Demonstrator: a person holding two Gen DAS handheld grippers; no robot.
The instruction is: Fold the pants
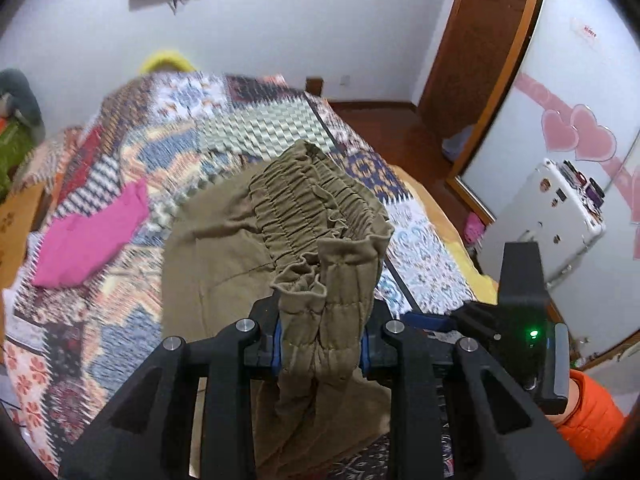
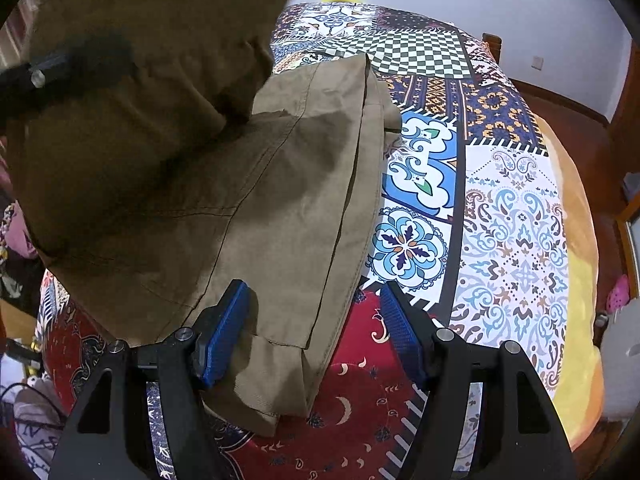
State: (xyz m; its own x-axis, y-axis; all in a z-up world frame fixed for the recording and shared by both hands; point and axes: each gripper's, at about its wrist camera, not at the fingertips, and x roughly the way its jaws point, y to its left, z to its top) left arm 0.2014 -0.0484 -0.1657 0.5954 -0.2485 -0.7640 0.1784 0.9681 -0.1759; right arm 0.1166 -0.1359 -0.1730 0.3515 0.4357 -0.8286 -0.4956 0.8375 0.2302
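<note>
The olive-khaki pants (image 1: pixel 288 224) lie on a patchwork bedspread (image 1: pixel 100 320). My left gripper (image 1: pixel 322 340) is shut on the gathered elastic waistband and holds it lifted above the bed. In the right wrist view the pants (image 2: pixel 280 200) are partly folded, with the lifted waist end hanging at upper left and the leg hems near my fingers. My right gripper (image 2: pixel 316 332) is open, its blue pads on either side of the hem end, just above the cloth. The left gripper (image 2: pixel 36 76) shows at the far left, and the right gripper (image 1: pixel 520 312) at lower right in the left wrist view.
A folded pink garment (image 1: pixel 88 240) lies on the bed to the left. The bed's right edge has a yellow blanket border (image 2: pixel 576 264). A wooden door (image 1: pixel 480 40), wooden floor and a white appliance (image 1: pixel 552 216) stand to the right.
</note>
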